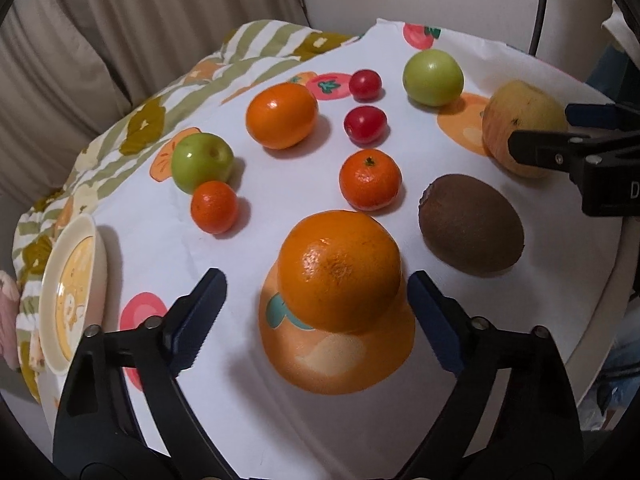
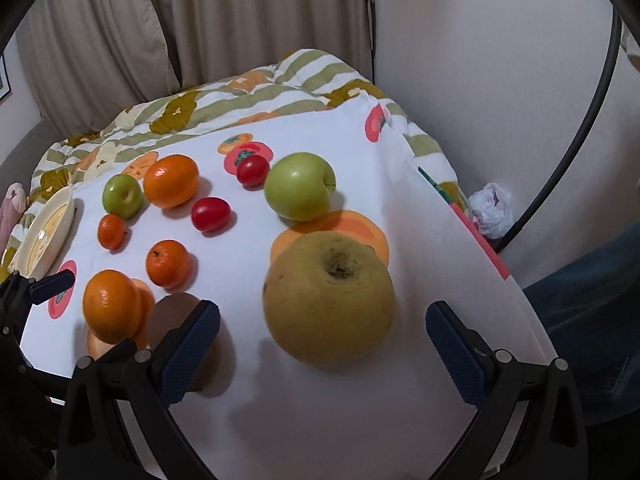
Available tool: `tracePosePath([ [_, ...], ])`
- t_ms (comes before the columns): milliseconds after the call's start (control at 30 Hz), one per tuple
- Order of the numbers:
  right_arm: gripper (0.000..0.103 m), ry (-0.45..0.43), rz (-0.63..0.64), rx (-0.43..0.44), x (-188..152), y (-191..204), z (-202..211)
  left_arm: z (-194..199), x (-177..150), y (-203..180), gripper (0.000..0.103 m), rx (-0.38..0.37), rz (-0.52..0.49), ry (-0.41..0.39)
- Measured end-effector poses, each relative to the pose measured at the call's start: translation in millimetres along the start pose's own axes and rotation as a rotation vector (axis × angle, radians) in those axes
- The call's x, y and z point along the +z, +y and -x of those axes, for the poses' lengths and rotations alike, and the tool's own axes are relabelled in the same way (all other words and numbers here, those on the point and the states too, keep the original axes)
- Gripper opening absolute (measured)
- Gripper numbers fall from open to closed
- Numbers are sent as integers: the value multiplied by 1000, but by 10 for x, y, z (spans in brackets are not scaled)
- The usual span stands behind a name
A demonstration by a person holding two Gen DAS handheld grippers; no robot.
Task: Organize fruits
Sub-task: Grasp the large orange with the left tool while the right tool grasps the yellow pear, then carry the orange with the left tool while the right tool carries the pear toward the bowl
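Note:
Fruits lie on a white printed cloth point(image 1: 280, 200). My left gripper point(image 1: 316, 320) is open just in front of a large orange point(image 1: 340, 270), its fingers either side of it and apart from it. A kiwi point(image 1: 472, 224), two mandarins point(image 1: 370, 180) point(image 1: 214, 207), a second orange point(image 1: 281, 115), two red tomatoes point(image 1: 365, 125), two green apples point(image 1: 433, 77) and a yellow apple point(image 1: 520, 120) lie beyond. My right gripper point(image 2: 322, 340) is open around the yellow apple point(image 2: 330, 296), not touching it. It also shows in the left wrist view point(image 1: 536, 136).
A cream plate point(image 1: 74, 292) stands at the cloth's left edge, also in the right wrist view point(image 2: 46, 234). A green striped quilt point(image 2: 248, 92) and curtains lie behind. A dark cable point(image 2: 576, 140) and a white bag point(image 2: 490, 210) are off the right edge.

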State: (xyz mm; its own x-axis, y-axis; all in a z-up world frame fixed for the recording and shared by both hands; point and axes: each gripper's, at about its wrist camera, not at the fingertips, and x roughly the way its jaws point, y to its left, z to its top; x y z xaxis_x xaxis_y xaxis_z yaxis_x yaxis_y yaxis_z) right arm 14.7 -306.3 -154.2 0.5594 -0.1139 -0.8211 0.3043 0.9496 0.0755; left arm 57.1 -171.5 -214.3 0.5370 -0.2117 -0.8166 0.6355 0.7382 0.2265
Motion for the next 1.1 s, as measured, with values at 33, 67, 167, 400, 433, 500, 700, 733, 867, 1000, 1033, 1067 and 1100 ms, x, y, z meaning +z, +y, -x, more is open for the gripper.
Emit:
tracePosePath([
  [33, 103, -1, 1, 2, 2, -8, -5, -18, 6, -3, 91, -1, 0, 6],
  [67, 100, -3, 4, 6, 2, -11, -5, -38, 12, -3, 88, -2, 1, 11],
  [167, 94, 12, 8, 18, 18, 10, -52, -70, 16, 0, 83, -3, 11, 22],
  [400, 81, 28, 12, 34, 31, -4, -118, -69, 23, -42, 64, -35, 12, 19],
  [433, 80, 29, 12, 34, 34, -12, -121, -66, 21, -58, 64, -28, 3, 18],
  [500, 80, 32, 25, 25, 45, 12, -136, -63, 23, -78, 64, -18, -10, 16],
  [700, 72, 44, 47, -6, 36, 22, -155, -59, 19, -69, 64, -13, 5, 20],
  [733, 70, 45, 47, -4, 43, 20, -161, -58, 21, -71, 64, -11, 6, 19],
  [867, 70, 30, 76, -1, 29, 39, -169, -48, 10, -83, 64, -3, 14, 17],
  [1000, 70, 20, 81, 13, 28, 29, -148, -24, 17, -68, 64, 5, 24, 17],
  [1033, 70, 8, 79, 20, 35, 27, -119, -8, 18, -59, 64, 6, 28, 15],
  [1067, 70, -2, 84, 22, 43, 33, -94, 11, 22, -49, 64, 7, 33, 13],
  [1100, 70, -8, 96, 21, 63, 47, -77, 30, 27, -39, 64, 8, 39, 12],
])
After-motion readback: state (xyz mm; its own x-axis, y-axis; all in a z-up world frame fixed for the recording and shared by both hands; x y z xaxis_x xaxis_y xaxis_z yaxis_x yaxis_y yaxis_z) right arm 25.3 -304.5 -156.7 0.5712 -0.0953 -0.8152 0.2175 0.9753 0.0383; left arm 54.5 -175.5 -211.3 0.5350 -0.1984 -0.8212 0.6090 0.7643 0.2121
